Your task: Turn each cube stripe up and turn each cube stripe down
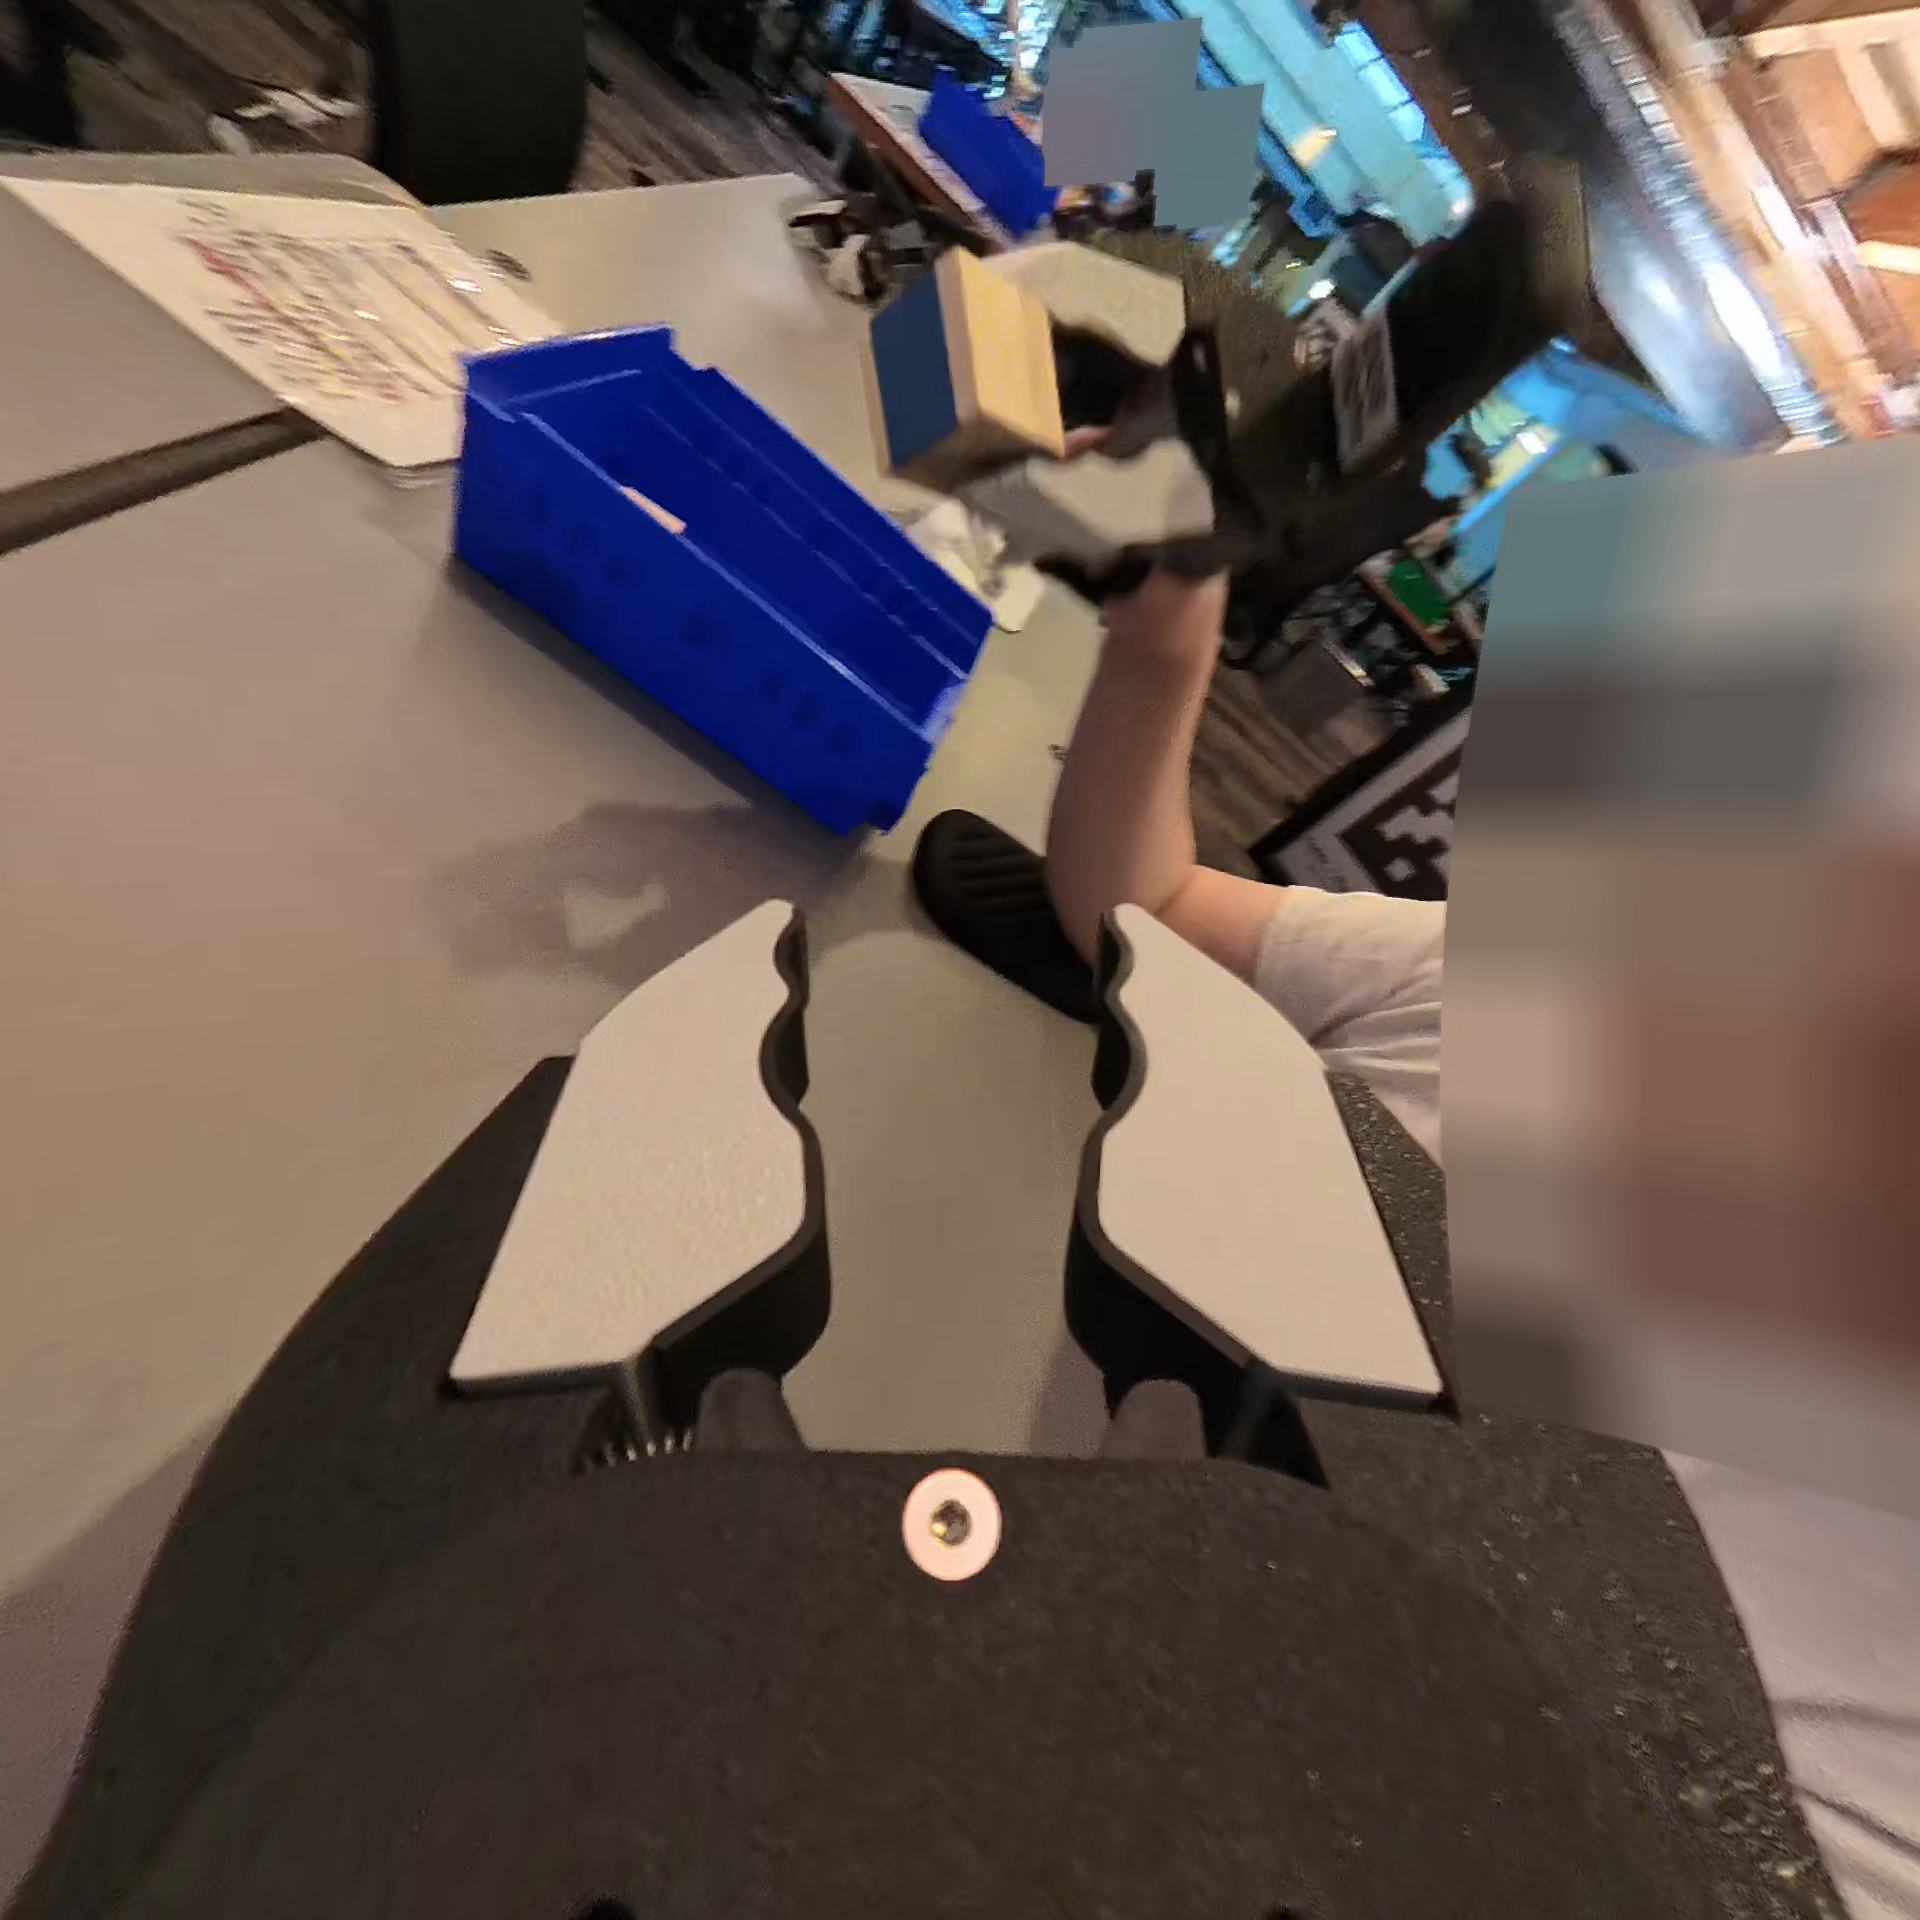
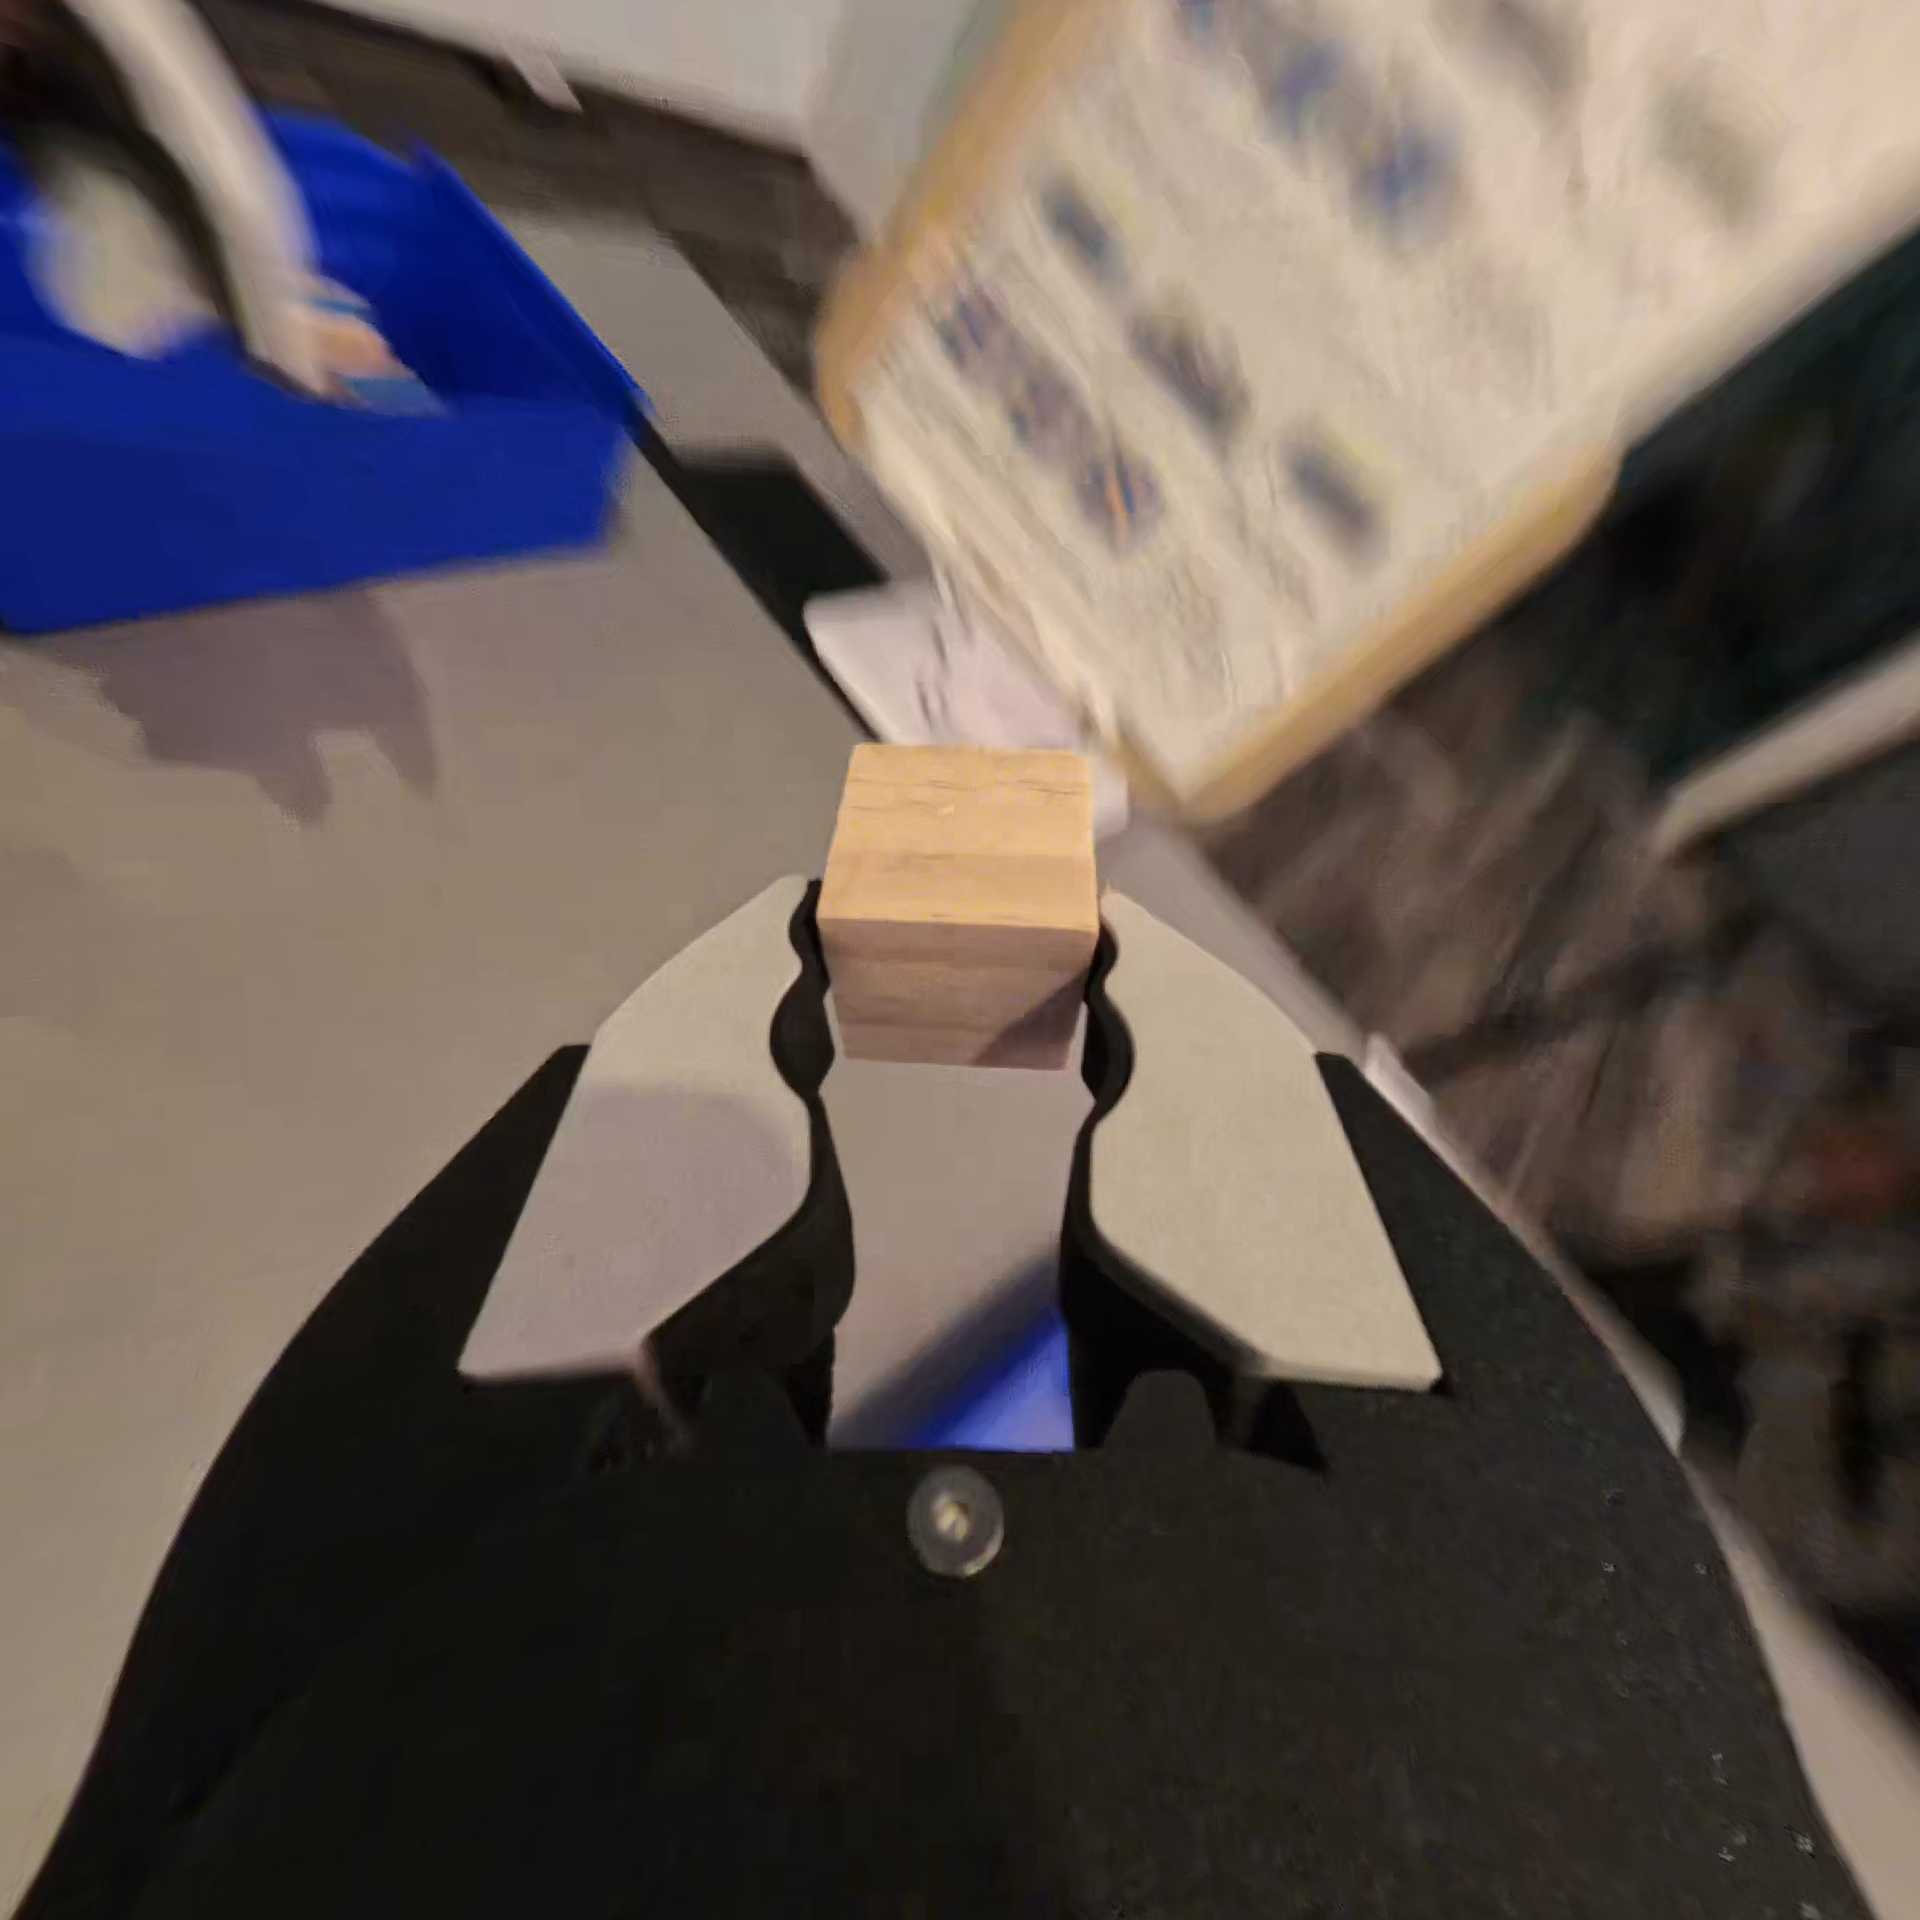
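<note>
Cube [image 2: 958, 904] sits clamped between right tongs [image 2: 956, 914] tips, above table [image 2: 260, 987].

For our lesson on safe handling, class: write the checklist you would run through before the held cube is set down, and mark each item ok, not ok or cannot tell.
1. Wooden cube gripped between the right gripper jaws: ok.
2. Cube lifted off the grey table: ok.
3. Cube's blue face visible for orienting: ok, in the left wrist view.
4. Left gripper open and empty: ok.
5. Blue bin apart from the cube: ok.
6. Set-down spot chosen: cannot tell.
</note>
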The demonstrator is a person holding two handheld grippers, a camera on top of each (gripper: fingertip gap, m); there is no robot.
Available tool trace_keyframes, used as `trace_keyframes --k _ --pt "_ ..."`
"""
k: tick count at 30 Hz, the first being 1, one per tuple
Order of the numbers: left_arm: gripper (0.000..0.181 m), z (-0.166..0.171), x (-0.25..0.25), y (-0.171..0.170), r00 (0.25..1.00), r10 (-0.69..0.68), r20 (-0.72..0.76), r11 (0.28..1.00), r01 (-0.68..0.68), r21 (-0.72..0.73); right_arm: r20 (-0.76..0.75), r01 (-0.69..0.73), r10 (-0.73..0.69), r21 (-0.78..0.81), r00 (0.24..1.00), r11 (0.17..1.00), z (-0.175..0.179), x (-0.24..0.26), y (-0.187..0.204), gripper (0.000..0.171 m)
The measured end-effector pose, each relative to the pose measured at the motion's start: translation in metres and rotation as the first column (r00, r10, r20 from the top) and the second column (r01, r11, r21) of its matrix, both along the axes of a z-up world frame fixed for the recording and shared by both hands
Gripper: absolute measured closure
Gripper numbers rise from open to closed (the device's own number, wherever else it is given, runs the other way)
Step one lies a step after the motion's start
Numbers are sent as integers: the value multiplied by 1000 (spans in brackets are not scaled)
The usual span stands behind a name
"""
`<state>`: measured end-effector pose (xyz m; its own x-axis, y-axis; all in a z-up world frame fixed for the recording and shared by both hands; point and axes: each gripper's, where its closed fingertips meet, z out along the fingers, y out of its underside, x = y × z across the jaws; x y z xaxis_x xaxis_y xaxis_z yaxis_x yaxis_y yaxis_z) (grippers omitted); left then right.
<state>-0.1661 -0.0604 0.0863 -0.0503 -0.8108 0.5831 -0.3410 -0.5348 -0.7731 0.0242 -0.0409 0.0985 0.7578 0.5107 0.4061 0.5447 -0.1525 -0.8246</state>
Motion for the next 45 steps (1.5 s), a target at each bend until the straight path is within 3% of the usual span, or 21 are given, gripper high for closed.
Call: trace_keyframes --k 2,5,9,13,18,45 --pt "130 -6 -3 7 998 46 -48 999 -44 24 -60 277 -300 -247 952 928 -35 92 8 125" --pt "131 -20 -1 8 991 52 -125 998 -47 42 44 584 -658 -507 751 633 -112 209 8 125" --pt "134 -32 8 0 984 8 -177 1000 -2 31 128 630 -767 -663 628 405 -175 262 5 125" --pt "136 -41 16 -7 976 -26 -215 999 33 28 208 639 -774 -706 599 305 -199 278 1 125" --pt "137 -47 21 -9 971 -45 -233 999 48 6 282 654 -763 -720 581 231 -222 291 3 125" --pt "140 -62 35 -30 943 -136 -304 991 129 -45 417 717 -698 -668 582 199 -237 303 14 125"
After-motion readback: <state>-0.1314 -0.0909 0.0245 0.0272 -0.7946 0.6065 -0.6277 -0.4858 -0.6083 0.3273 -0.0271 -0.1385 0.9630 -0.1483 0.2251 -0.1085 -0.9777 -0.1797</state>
